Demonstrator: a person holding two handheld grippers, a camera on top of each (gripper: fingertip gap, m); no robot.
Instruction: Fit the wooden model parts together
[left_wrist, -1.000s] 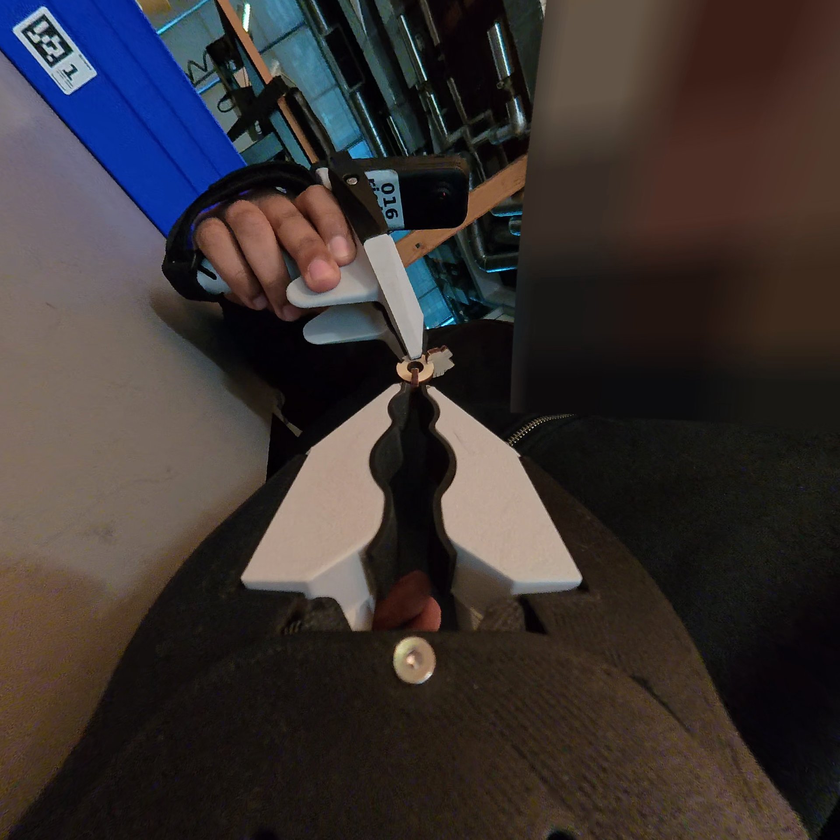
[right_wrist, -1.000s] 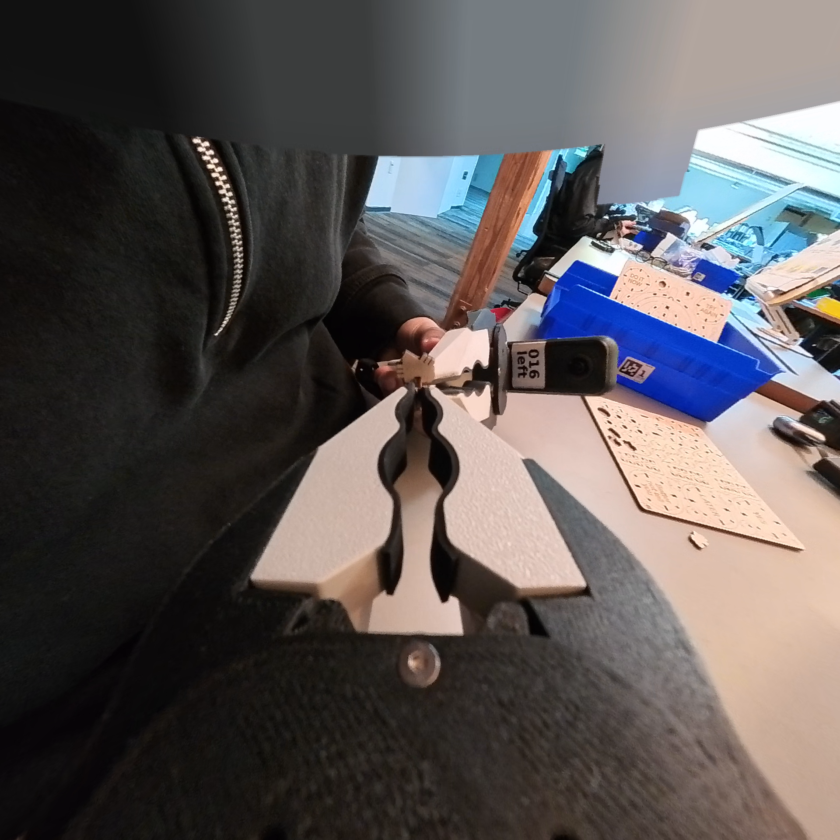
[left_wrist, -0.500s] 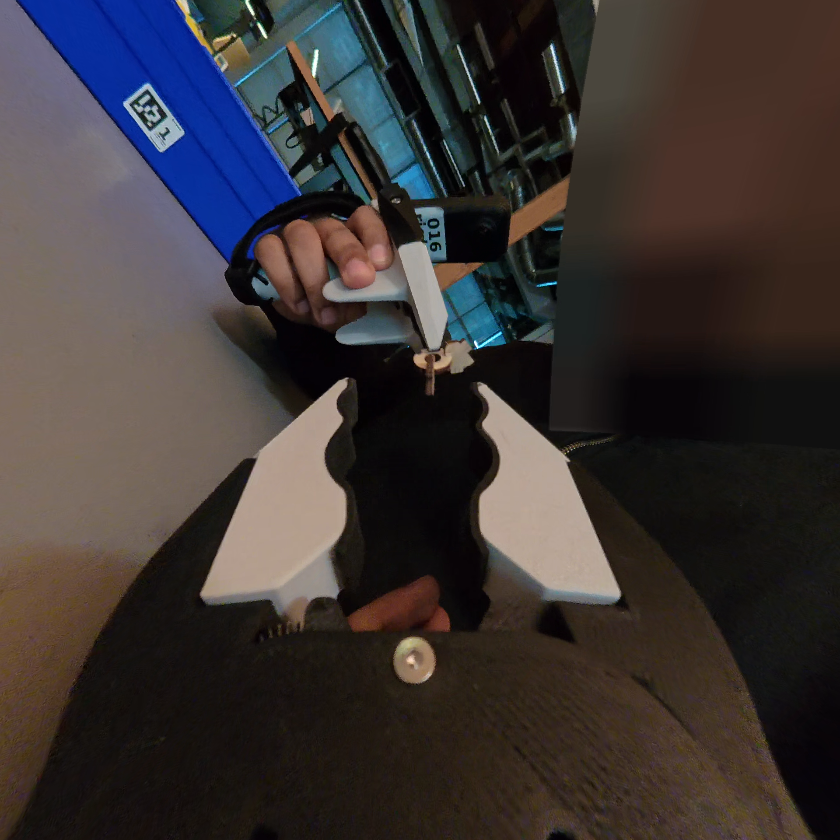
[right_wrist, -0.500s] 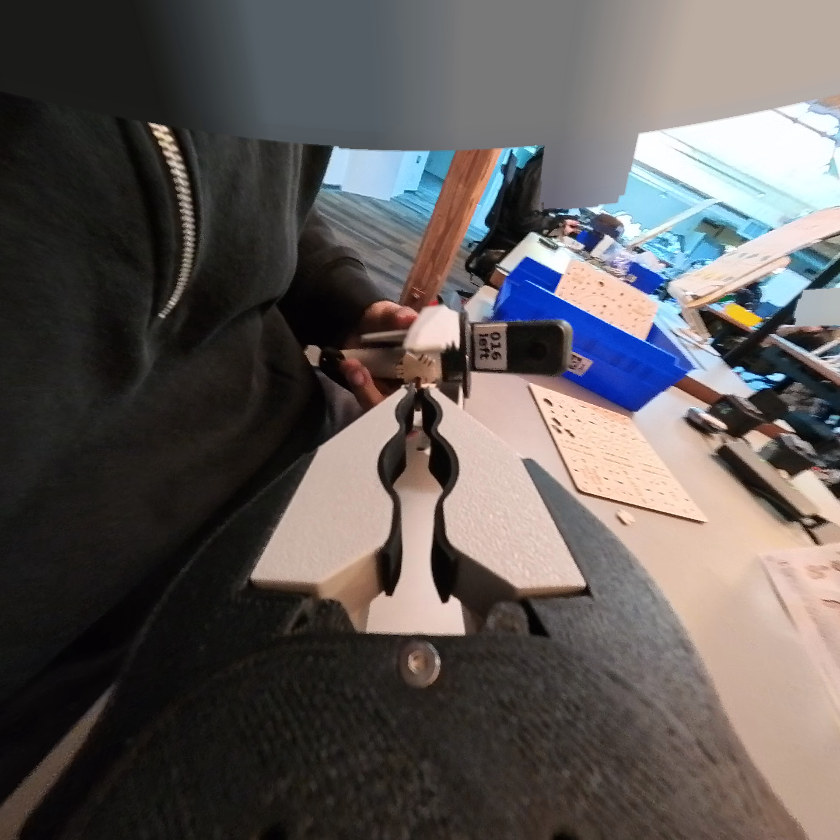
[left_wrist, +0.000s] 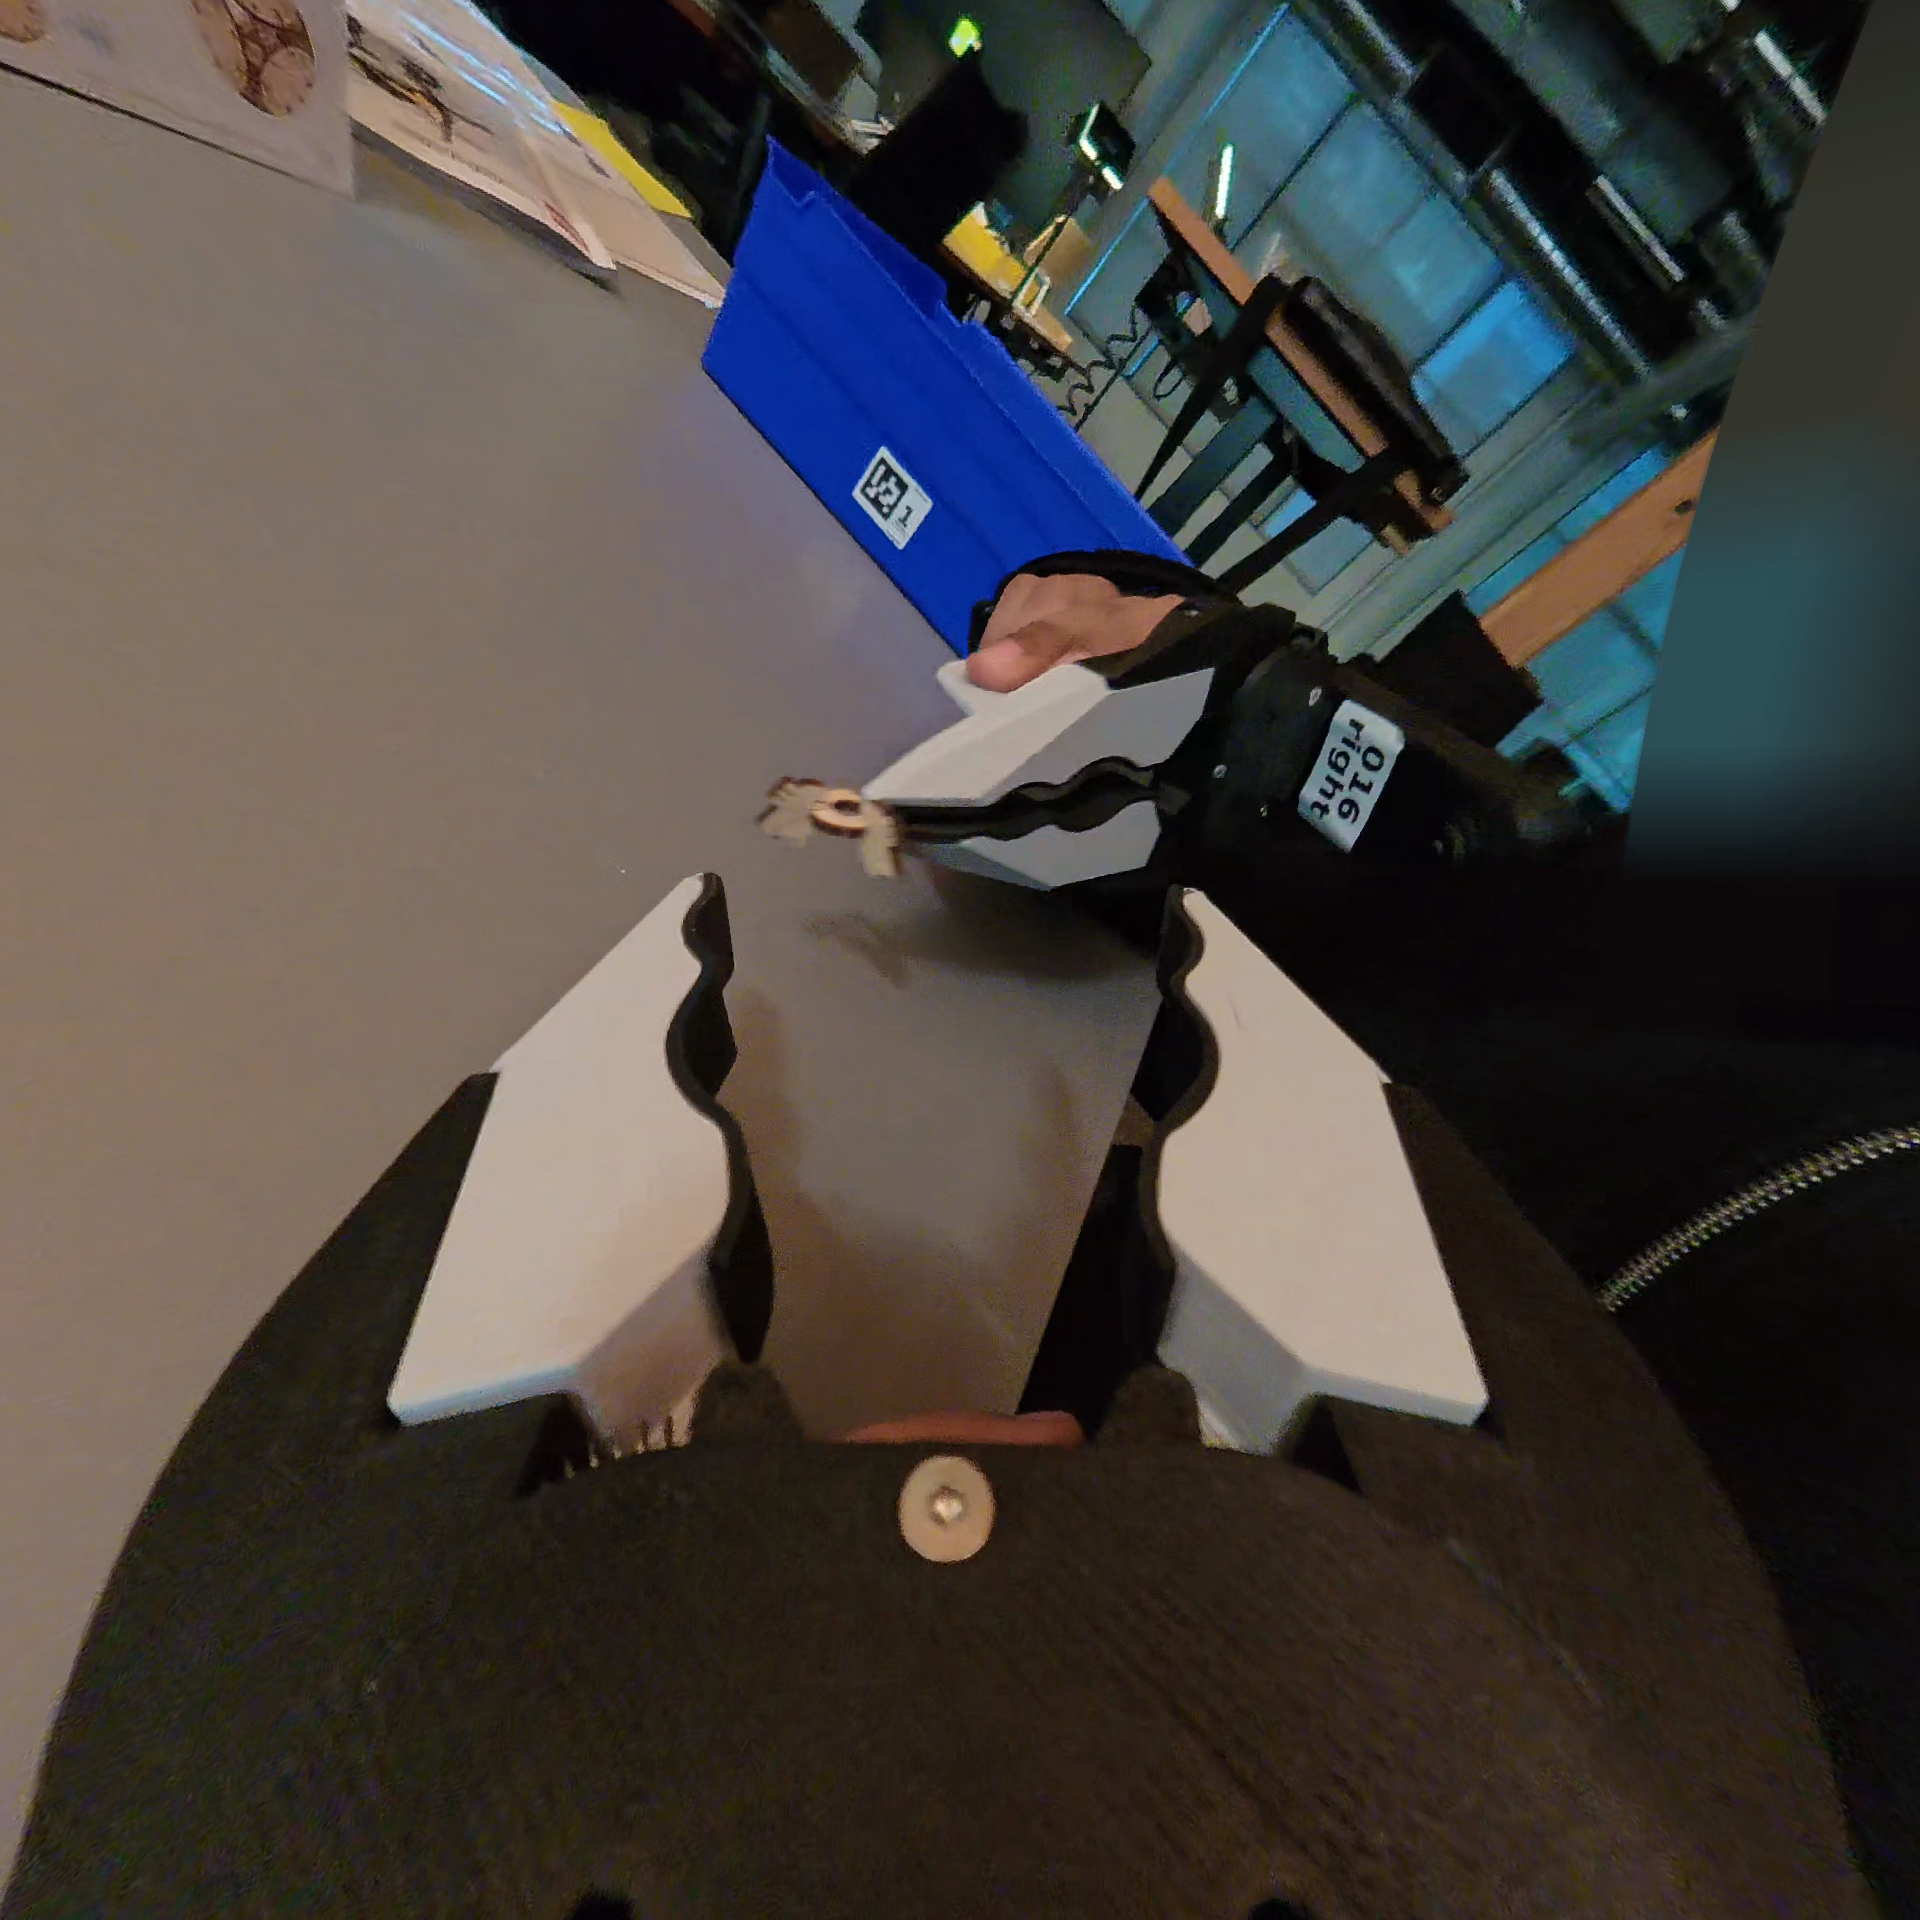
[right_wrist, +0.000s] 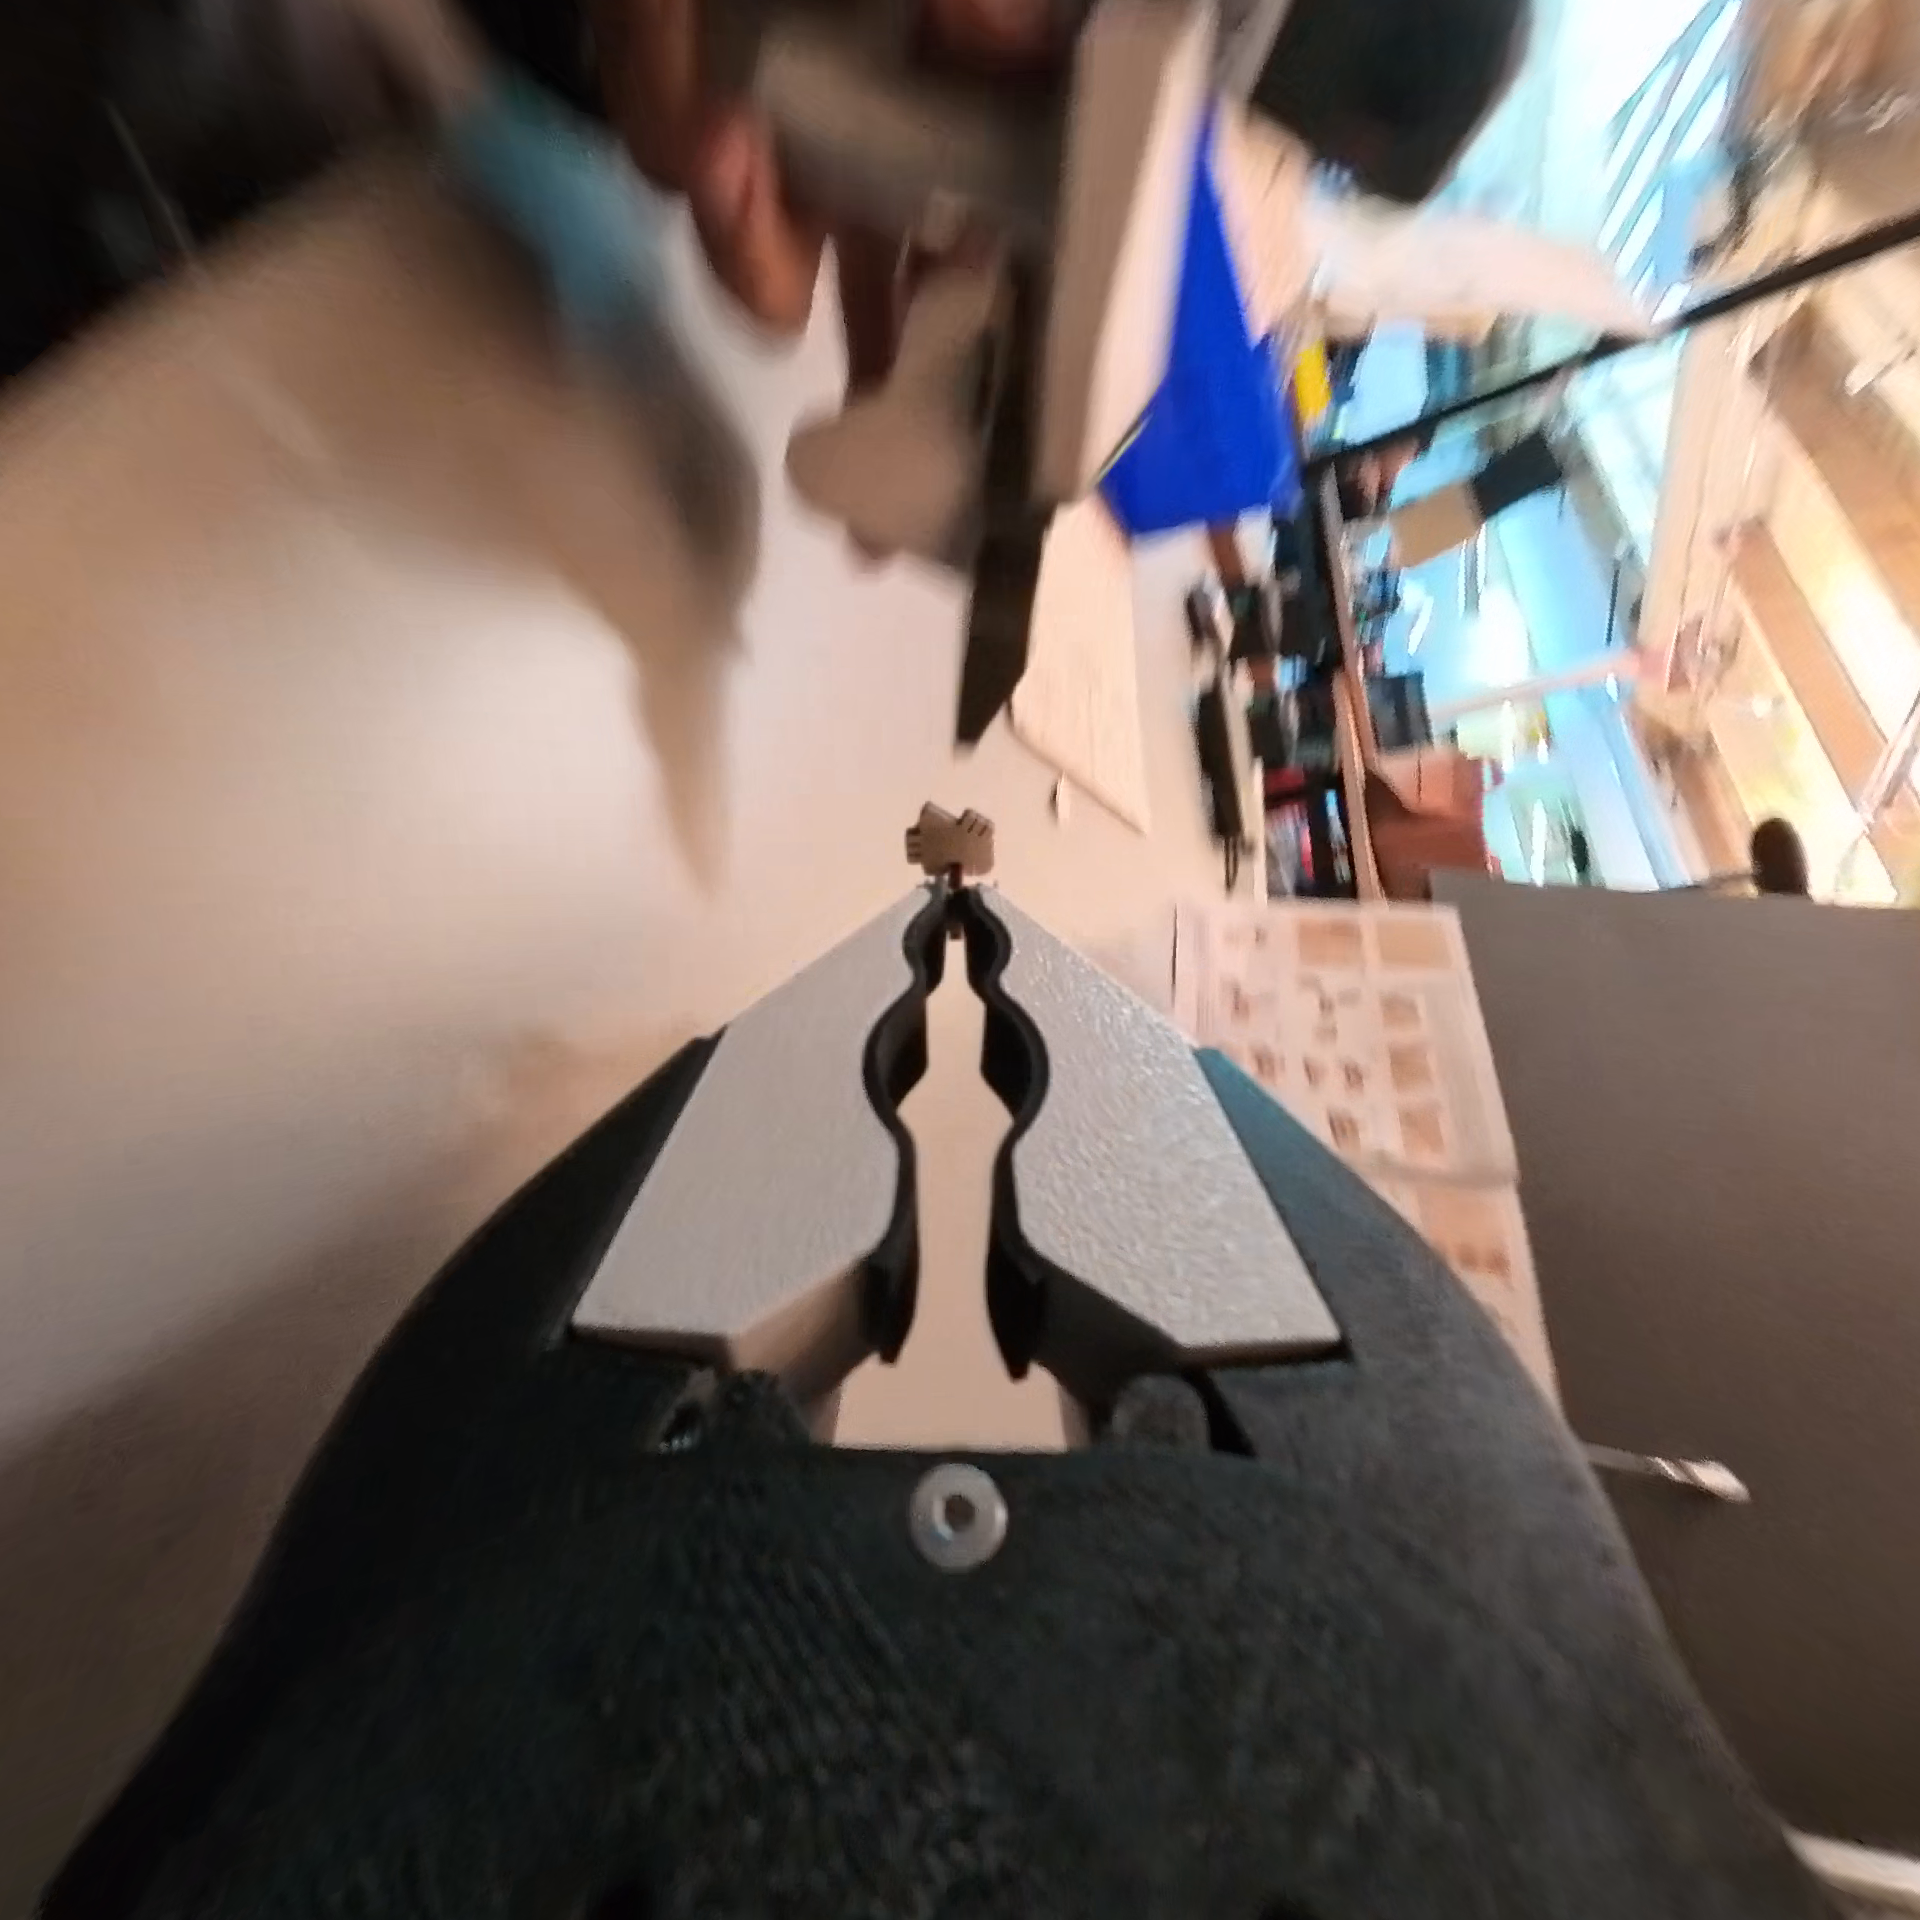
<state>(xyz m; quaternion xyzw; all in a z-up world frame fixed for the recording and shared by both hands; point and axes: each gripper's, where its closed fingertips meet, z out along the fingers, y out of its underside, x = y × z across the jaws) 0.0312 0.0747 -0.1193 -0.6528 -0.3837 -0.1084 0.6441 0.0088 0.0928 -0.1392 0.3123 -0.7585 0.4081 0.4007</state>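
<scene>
Right wrist view: motion blur smears the left gripper (right_wrist: 914, 343) and the hand (right_wrist: 769, 197) holding it, so its fingers cannot be read there. The small wooden piece (right_wrist: 948, 847) is too small to identify. The blue bin (left_wrist: 914, 436) is partly hidden behind the right gripper (left_wrist: 883, 821).

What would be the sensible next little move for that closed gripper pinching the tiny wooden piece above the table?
Probably lower the right gripper gently toward the grey table before letting go. Its fingers are shut on the small wooden assembly, which hangs above the table with its shadow below, while the left gripper is wide open with nothing between its fingers, so it gives no support.
</scene>
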